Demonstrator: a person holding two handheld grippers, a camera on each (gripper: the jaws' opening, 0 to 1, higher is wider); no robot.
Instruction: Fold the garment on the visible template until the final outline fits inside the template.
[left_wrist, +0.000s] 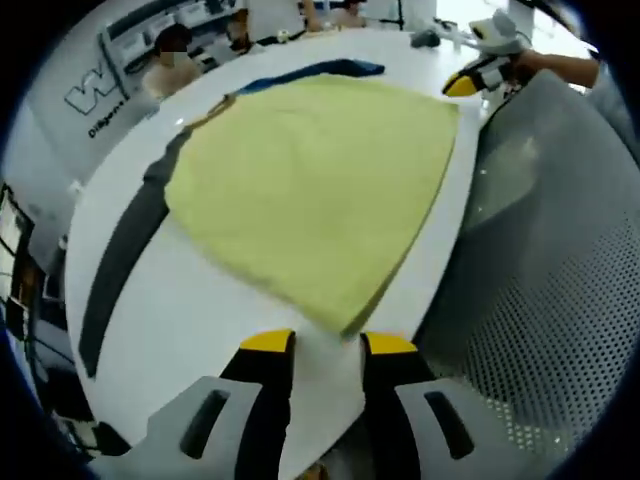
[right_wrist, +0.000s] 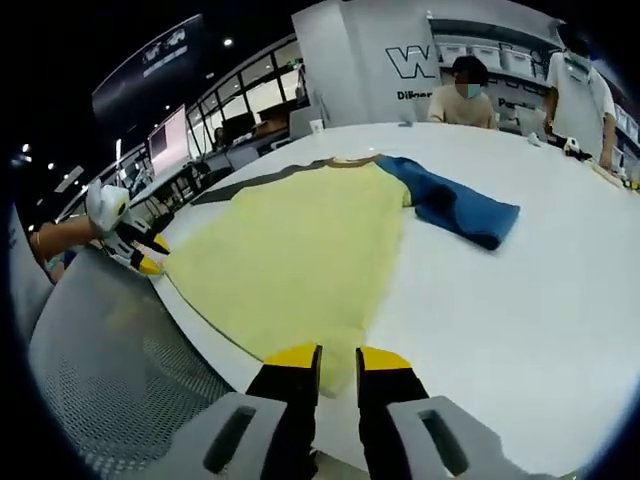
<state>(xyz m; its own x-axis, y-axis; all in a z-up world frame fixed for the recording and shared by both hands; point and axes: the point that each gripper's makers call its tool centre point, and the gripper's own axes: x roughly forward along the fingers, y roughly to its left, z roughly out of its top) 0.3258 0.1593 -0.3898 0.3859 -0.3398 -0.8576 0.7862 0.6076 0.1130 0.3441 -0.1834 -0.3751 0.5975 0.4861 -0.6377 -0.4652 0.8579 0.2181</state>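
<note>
Where the white table (left_wrist: 210, 310) spreads across both views, a yellow garment (left_wrist: 310, 185) lies flat on it, its body smooth and its hem running along the near table edge. One sleeve is dark grey (left_wrist: 125, 250) and stretches out to the left in the left gripper view; the other sleeve is blue (right_wrist: 455, 205) and lies angled away on the right in the right gripper view. I cannot make out a template outline on the table.

Just beyond the near table edge stands a grey perforated chair back (left_wrist: 545, 300).

On the far wall (right_wrist: 375, 55) a large "W" logo can be read, with smaller lettering beneath it that begins "Di" and is too blurred to finish. People sit and stand at the far side of the table.

Nearest the cameras, the left gripper (left_wrist: 328, 345) hovers at the garment's near hem corner with its yellow-tipped jaws spread and nothing between them. Likewise the right gripper (right_wrist: 338, 355) sits at the opposite hem corner, jaws parted a little, the cloth edge just ahead of its tips.
</note>
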